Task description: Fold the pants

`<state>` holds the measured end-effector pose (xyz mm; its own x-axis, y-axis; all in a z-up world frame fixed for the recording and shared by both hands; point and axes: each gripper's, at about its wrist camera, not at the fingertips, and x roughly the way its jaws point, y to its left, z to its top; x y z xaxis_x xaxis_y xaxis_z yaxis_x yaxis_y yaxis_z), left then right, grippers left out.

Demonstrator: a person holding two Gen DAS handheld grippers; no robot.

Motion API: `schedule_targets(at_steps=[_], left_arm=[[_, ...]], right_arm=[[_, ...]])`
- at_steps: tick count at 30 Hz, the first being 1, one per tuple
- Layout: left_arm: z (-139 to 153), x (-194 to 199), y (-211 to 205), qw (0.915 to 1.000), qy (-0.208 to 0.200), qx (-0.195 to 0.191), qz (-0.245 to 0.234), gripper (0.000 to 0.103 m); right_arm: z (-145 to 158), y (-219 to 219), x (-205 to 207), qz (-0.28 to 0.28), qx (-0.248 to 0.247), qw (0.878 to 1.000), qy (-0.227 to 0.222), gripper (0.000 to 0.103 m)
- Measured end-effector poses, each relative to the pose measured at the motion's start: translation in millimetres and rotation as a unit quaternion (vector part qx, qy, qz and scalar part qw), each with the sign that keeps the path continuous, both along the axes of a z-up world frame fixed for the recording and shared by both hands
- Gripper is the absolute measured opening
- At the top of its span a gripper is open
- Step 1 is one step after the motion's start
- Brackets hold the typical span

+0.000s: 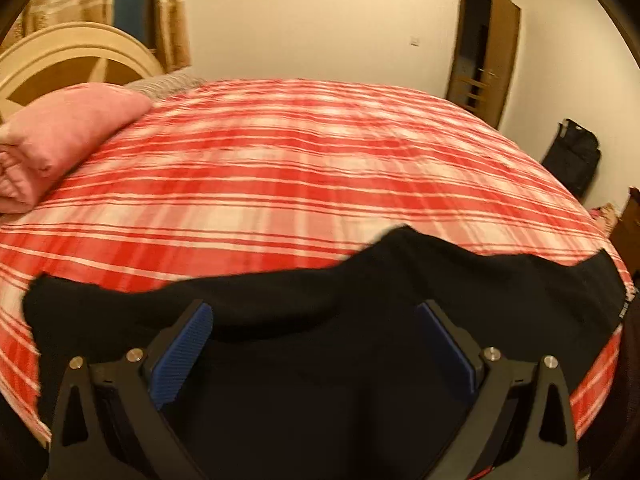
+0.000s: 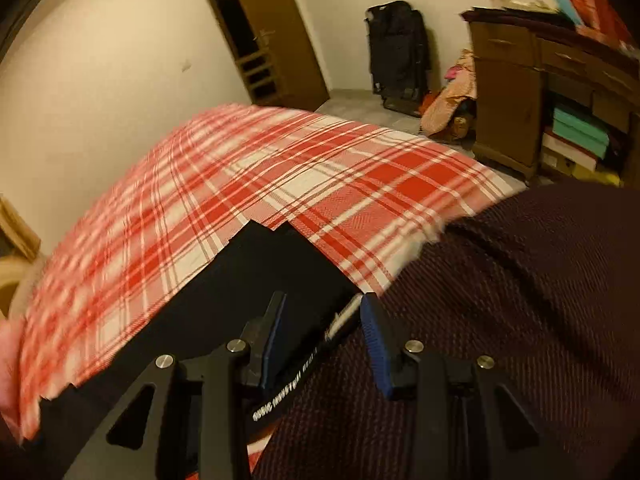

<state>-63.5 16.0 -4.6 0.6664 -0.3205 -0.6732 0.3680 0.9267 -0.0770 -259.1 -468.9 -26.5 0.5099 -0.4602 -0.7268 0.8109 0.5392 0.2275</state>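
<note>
Black pants (image 1: 360, 280) lie along the near edge of a bed with a red and white plaid cover (image 1: 280, 160). My left gripper (image 1: 316, 320) is open, its blue pads wide apart over the black cloth, holding nothing. In the right wrist view the pants (image 2: 256, 280) run from the lower left up to a squared end. My right gripper (image 2: 324, 316) is open, its jaws on either side of the waistband with white lettering (image 2: 296, 380), not closed on it.
A pink folded blanket (image 1: 60, 136) lies at the bed's left by the headboard (image 1: 60, 52). A dark red knit garment (image 2: 520, 320) fills the right wrist view's right side. Beyond are a door (image 2: 272, 40), a black suitcase (image 2: 396, 48) and a wooden cabinet (image 2: 512, 100).
</note>
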Motion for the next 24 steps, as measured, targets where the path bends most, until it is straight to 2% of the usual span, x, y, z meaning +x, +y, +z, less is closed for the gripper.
schedule_targets(at_steps=[5,6,8,9,13,15,17,20,22,24], left_arm=[[-6,-10,-14,0.9995,0.004,0.024,-0.018,0.103],[-7,-10,-14,0.9996,0.007,0.024,-0.017,0.103],[-8,-8,-13,0.9996,0.014,0.019,-0.014,0.103],[-9,-8,-13,0.9996,0.016,0.017,-0.013,0.103],[-10,-6,-18,0.9996,0.016,0.019,-0.013,0.103],[-9,-7,-21,0.9996,0.017,0.016,-0.017,0.103],[-10,-7,-24,0.9994,0.018,0.015,-0.024,0.103],[-10,-7,-28,0.9992,0.018,0.015,-0.033,0.103],[-9,-8,-31,0.9990,0.018,0.013,-0.038,0.103],[-8,-8,-32,0.9989,0.018,0.009,-0.042,0.103]], right_arm=[[-25,-19,31,0.054,0.001,0.996,0.071,0.039],[-29,-16,38,0.067,-0.015,0.993,0.095,0.039],[-29,-9,45,0.077,-0.051,0.988,0.127,0.012],[-28,-5,49,0.090,-0.059,0.985,0.137,0.003],[-17,0,45,0.098,-0.060,0.986,0.123,0.002],[-4,0,34,0.091,-0.048,0.991,0.088,0.002],[5,-2,26,0.083,-0.043,0.993,0.075,0.002],[11,0,23,0.076,-0.051,0.991,0.099,0.002],[8,2,19,0.066,-0.041,0.990,0.118,0.002],[4,5,15,0.057,-0.053,0.987,0.142,0.002]])
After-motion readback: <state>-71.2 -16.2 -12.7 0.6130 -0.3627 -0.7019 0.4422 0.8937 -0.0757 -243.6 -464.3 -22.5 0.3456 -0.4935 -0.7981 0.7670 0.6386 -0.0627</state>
